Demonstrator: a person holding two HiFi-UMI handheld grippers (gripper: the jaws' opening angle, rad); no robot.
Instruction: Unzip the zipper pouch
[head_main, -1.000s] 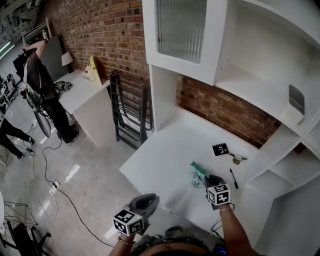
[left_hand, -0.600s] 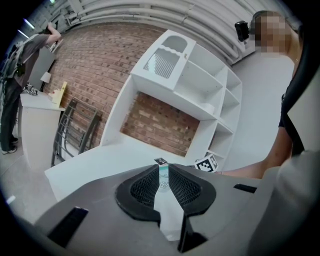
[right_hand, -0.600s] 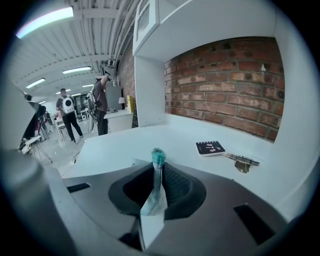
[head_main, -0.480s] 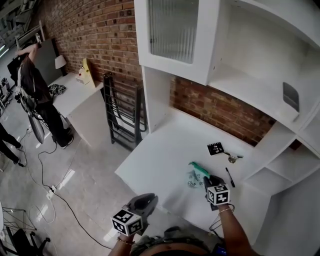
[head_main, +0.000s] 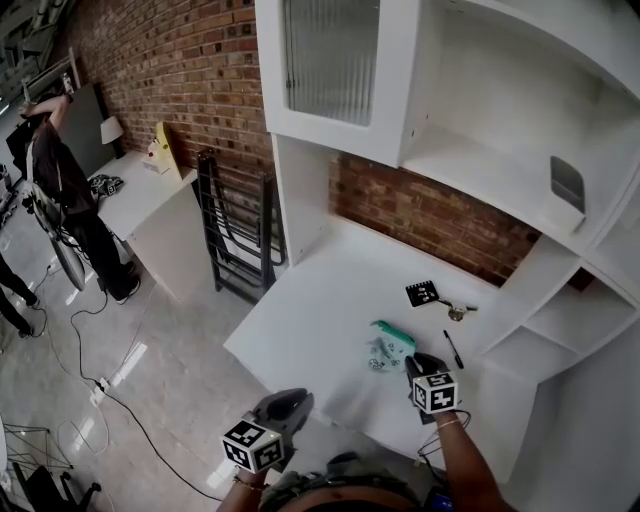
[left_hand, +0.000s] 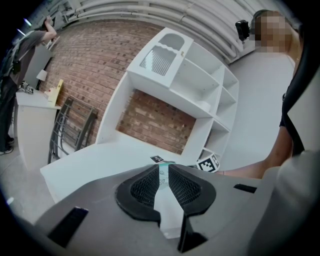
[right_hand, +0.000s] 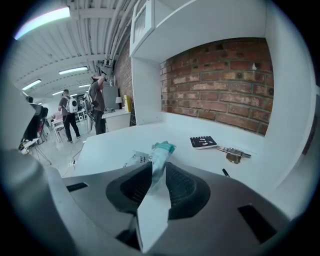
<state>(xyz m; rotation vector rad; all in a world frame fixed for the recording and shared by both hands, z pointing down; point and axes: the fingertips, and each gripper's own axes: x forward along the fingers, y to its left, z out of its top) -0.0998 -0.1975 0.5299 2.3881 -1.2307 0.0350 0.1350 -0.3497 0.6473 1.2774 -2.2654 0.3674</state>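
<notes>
The teal and white zipper pouch (head_main: 390, 347) lies on the white desk (head_main: 320, 310), just ahead of my right gripper (head_main: 416, 362). In the right gripper view the pouch (right_hand: 161, 150) runs end-on into the gap of my right gripper (right_hand: 159, 172). Its jaws are opening and the pads no longer clamp it. My left gripper (head_main: 289, 402) hangs below the desk's front edge, away from the pouch. In its own view the left gripper (left_hand: 164, 172) has its jaws almost together with nothing between them.
A black marker card (head_main: 421, 293), keys (head_main: 456, 311) and a pen (head_main: 452, 349) lie behind and right of the pouch. Shelves (head_main: 560, 330) close in the desk's right side. A black folded rack (head_main: 235, 225) and a person (head_main: 50, 170) stand off to the left.
The pouch went from a raised thin strip at my right gripper to lying spread on the desk. The left gripper has not moved.
</notes>
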